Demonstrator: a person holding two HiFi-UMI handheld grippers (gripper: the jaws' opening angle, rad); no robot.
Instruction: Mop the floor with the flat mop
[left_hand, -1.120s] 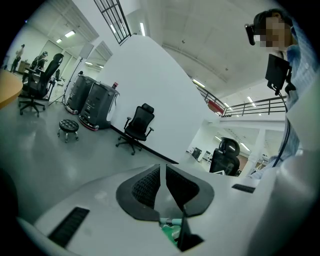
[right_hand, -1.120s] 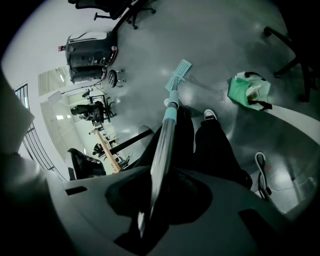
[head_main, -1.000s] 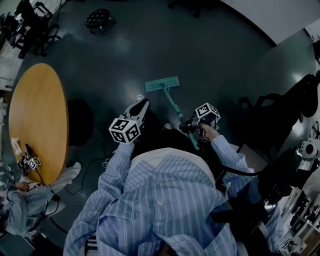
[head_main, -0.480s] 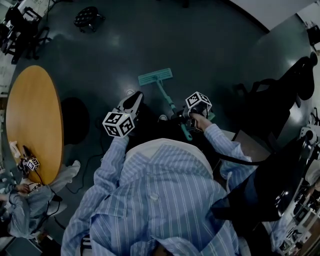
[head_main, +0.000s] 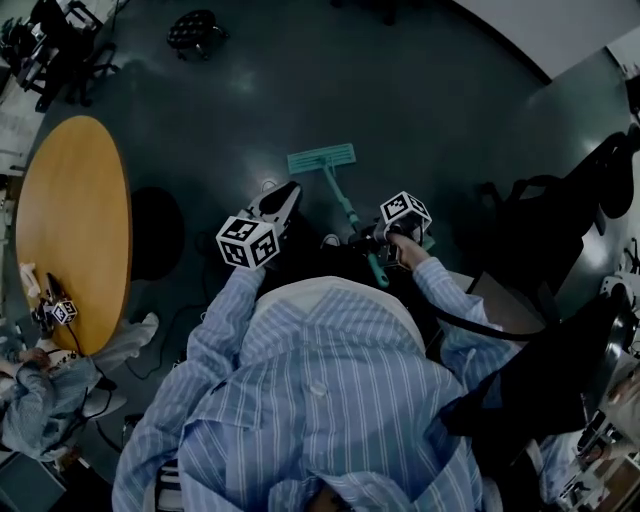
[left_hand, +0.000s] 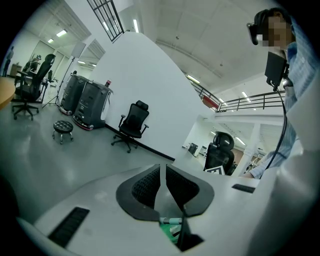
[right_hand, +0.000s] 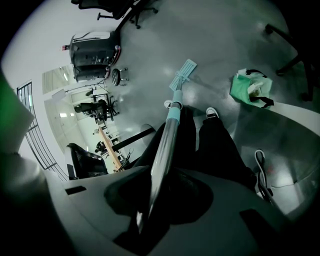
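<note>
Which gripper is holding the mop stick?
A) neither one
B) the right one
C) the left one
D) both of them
B: the right gripper has its jaws closed on the mop stick, while the left gripper holds nothing, its jaws together in the air.

Glossy floor + metal mop pole

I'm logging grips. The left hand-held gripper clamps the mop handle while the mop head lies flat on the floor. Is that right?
Not quite. The right gripper view shows that the right hand-held gripper clamps the mop handle. The left hand-held gripper is shut on nothing. The mop head does lie flat on the floor.
</note>
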